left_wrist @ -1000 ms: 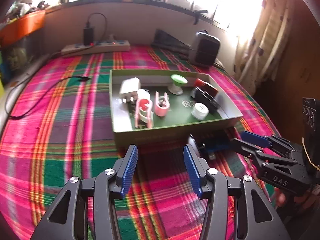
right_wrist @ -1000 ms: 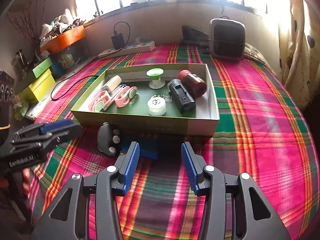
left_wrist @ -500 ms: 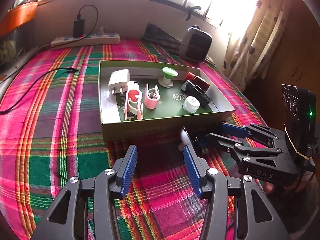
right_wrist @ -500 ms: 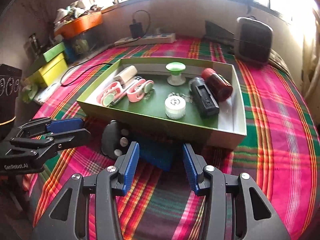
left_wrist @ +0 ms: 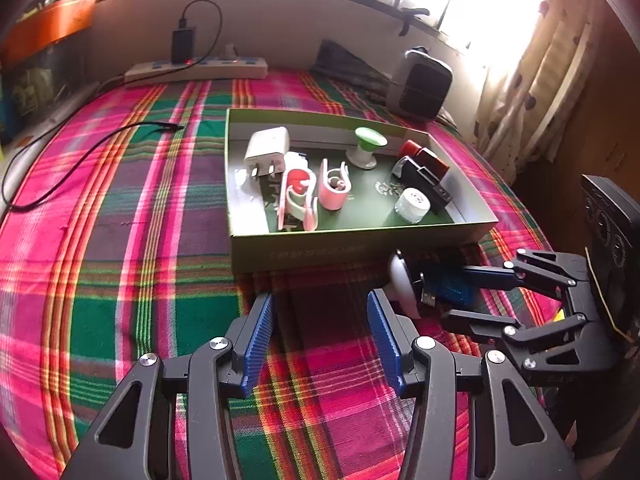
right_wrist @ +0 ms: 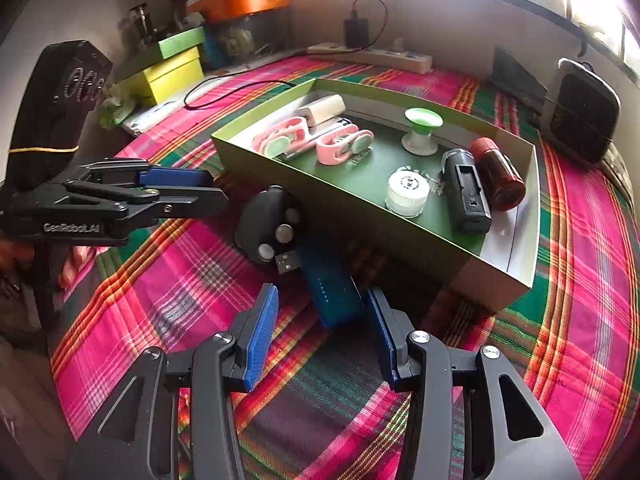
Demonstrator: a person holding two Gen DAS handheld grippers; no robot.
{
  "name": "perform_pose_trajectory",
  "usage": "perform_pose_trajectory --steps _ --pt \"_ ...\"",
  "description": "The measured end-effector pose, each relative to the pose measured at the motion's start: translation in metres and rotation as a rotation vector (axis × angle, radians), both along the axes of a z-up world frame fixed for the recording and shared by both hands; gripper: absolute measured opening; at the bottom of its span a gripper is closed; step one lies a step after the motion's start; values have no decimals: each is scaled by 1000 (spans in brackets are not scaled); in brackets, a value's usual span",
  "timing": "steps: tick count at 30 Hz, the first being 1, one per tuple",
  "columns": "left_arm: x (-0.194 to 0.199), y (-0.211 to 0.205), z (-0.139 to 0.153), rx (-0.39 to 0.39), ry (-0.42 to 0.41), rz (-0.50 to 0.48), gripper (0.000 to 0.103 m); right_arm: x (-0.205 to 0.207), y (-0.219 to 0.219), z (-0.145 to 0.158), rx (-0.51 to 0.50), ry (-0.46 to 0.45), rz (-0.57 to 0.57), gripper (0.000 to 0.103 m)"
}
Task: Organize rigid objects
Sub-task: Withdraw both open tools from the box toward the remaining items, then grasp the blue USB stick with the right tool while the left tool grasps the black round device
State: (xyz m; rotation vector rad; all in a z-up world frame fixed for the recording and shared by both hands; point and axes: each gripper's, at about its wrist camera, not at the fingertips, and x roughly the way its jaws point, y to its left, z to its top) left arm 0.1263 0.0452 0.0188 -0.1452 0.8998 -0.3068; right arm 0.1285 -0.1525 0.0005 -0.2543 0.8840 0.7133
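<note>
A green box point(left_wrist: 300, 254) point(right_wrist: 320, 196) on the plaid cloth holds a white charger point(left_wrist: 268, 150), pink clips point(left_wrist: 334, 188), a green-topped spool point(right_wrist: 422, 130), a red bottle point(right_wrist: 498, 174), a black device point(right_wrist: 468, 196) and a white cap point(right_wrist: 406, 194). In front of the box lie a blue USB device point(right_wrist: 332, 292) point(left_wrist: 454, 288) and a round black gadget point(right_wrist: 268, 220) with a white side point(left_wrist: 400, 280). My right gripper point(right_wrist: 322, 308) point(left_wrist: 454, 294) stands open, its fingers on either side of the blue device. My left gripper point(left_wrist: 320, 320) point(right_wrist: 200, 192) is open over bare cloth, left of the gadget.
A power strip point(left_wrist: 196, 70) with a plugged charger and a black cable point(left_wrist: 80, 156) lie at the back left. A dark speaker point(left_wrist: 420, 88) stands behind the box. Yellow and green boxes point(right_wrist: 172, 68) sit at the left edge. A curtain point(left_wrist: 532, 72) hangs on the right.
My right gripper has moved forward and down until its open fingers straddle the blue USB device. The left gripper has shifted slightly and stays open.
</note>
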Motion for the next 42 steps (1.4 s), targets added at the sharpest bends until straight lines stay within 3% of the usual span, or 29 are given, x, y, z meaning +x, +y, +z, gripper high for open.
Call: perform_pose_trajectory --steps 4,12,17,32,42 --pt "-5 0 1 0 6 20 48 1 9 0 -51 -32 0 46" --pt "-10 -9 7 8 22 41 48 3 4 0 -42 -43 14 44" --pt "-15 -20 11 36 36 64 48 3 0 1 -61 -62 27 23" --pt "-7 -56 11 30 80 141 48 -6 -39 -1 -26 -51 -22 23" --pt "5 -72 -2 113 81 143 48 -7 -39 -1 -33 -60 -28 23"
